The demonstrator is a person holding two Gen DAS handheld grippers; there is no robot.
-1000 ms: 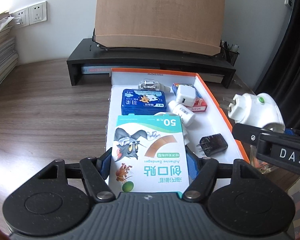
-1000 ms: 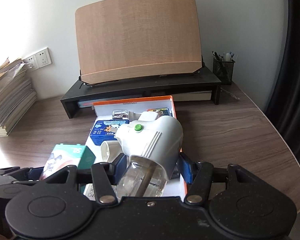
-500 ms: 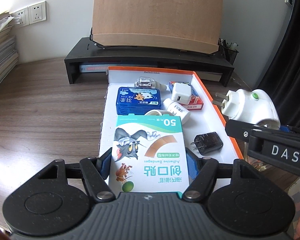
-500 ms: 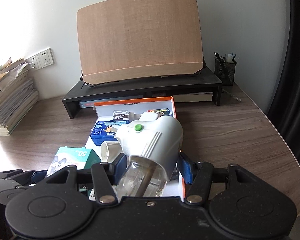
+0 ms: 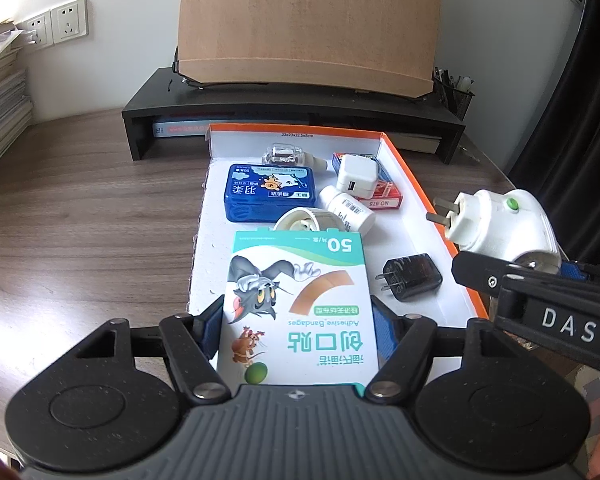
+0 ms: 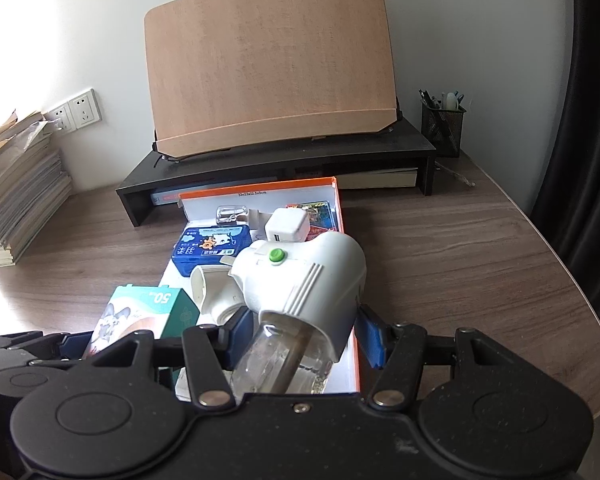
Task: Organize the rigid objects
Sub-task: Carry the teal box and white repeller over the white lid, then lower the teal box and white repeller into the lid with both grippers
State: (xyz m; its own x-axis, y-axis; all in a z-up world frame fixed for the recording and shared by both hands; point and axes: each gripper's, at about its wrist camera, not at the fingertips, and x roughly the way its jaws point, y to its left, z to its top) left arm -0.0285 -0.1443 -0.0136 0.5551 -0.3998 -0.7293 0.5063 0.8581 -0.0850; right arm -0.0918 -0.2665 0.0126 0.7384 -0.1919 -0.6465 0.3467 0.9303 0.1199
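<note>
My left gripper [image 5: 298,326] is shut on a bandage box [image 5: 298,308] with a cartoon cat, held over the near end of the orange-rimmed white box [image 5: 410,176]. My right gripper [image 6: 300,332] is shut on a white plug-in vaporizer with a clear bottle [image 6: 304,284], over the box's right rim [image 6: 342,216]; it also shows in the left wrist view [image 5: 500,224]. In the box lie a blue tin [image 5: 268,194], a white charger [image 5: 356,176], a white bottle [image 5: 346,212], a black adapter [image 5: 412,276], a red card box [image 5: 384,198] and a clear part [image 5: 282,154].
A black monitor riser [image 6: 284,164] with a wooden board [image 6: 272,64] stands behind the box. A mesh pen holder [image 6: 444,126] is at back right. Stacked papers [image 6: 16,188] lie at far left. Wall sockets [image 5: 58,24] are on the wall. The desk edge curves at right.
Both grippers have drifted slightly back from the box, so it looks a little farther away. Both still hold their objects.
</note>
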